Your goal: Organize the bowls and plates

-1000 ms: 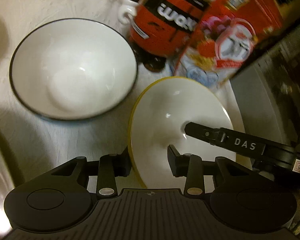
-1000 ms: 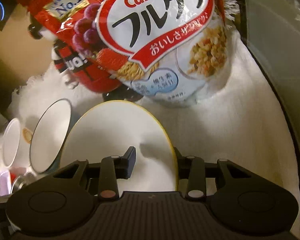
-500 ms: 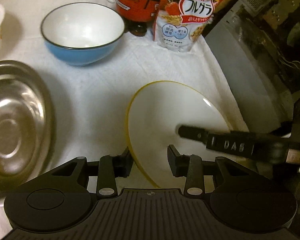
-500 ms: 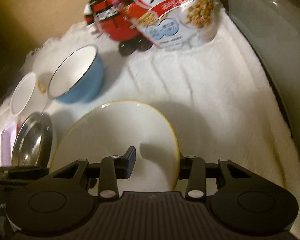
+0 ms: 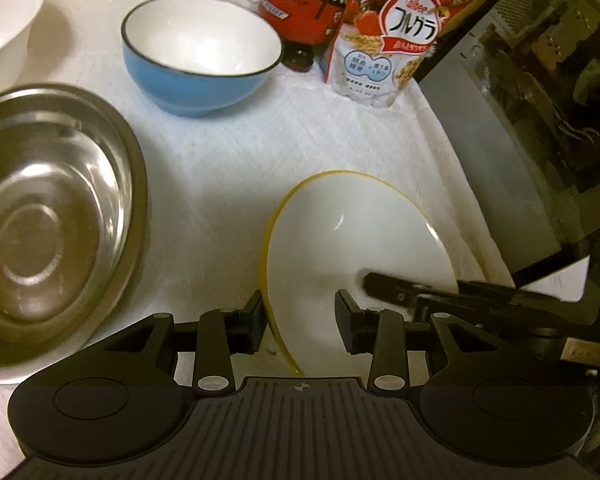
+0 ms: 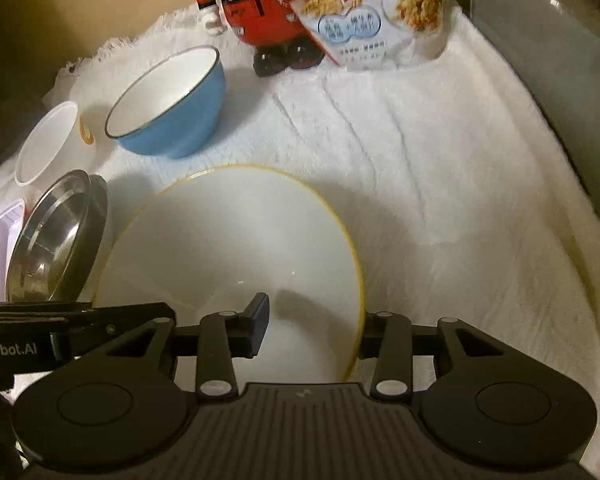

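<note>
Plate (image 5: 352,232) carried nearer, both hand-held grippers straddling rim

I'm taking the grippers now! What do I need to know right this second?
Left hand-held gripper: clamped on one rim of the yellow-rimmed dish.
Right hand-held gripper: clamped on the opposite rim.
The dish seems lifted just off the white cloth.
Blue bowl, steel bowl and white bowl sit apart, unstacked.
Done: nothing stacked yet.
Left: set the dish down, gather the bowls.
</note>
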Demonstrator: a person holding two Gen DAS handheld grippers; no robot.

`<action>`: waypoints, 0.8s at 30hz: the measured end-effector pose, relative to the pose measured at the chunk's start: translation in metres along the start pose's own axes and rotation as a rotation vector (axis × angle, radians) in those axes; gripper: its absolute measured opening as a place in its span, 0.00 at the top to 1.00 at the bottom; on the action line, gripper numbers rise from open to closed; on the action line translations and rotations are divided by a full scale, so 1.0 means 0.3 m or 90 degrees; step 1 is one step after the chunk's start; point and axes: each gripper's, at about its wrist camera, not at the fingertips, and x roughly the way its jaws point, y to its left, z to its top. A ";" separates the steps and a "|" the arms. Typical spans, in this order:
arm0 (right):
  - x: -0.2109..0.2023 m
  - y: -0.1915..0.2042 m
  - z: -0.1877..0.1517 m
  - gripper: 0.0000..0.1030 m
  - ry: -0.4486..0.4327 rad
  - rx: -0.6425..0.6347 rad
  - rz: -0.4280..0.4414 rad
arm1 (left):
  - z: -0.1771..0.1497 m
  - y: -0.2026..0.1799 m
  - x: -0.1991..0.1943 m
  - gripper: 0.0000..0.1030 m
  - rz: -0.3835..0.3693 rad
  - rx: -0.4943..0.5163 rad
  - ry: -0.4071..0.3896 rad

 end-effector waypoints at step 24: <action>-0.033 0.037 -0.012 0.50 -0.074 -0.120 -0.049 | 0.008 -0.001 0.016 0.59 0.002 -0.004 0.015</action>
